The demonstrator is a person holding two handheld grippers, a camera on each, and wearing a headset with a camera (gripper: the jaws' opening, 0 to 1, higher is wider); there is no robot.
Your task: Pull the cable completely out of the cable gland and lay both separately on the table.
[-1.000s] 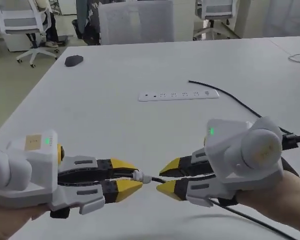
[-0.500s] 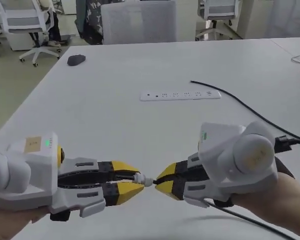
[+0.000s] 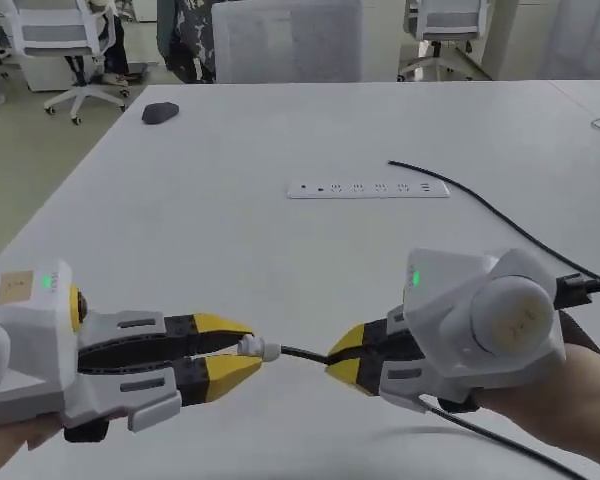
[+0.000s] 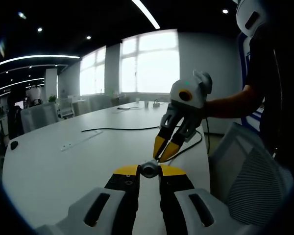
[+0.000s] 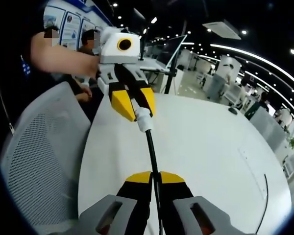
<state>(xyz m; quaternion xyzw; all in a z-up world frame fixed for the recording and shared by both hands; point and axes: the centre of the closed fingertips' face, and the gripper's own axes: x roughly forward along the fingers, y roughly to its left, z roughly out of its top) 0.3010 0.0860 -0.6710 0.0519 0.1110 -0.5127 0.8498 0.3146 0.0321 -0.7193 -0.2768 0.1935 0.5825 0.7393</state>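
Head view: left gripper [image 3: 242,350], fingers clenched on cable gland [image 3: 256,348]; right gripper [image 3: 345,366], fingers clenched on cable [image 3: 302,353]. Grippers drawn further apart above table [image 3: 280,250]; more cable exposed, extraction apparently underway, incomplete.

No word, number or brand can be read anywhere. The tan sticker [image 3: 15,287] on the body of the left gripper [image 3: 255,348], at about eight o'clock in the head view, shows nothing legible. The blue-and-white posters [image 5: 63,19] at eleven o'clock in the right gripper view are too blurred to make out, and the small dark marks on the white power strip [image 3: 368,189], toward twelve o'clock from the centre of the head view, are too small to tell.
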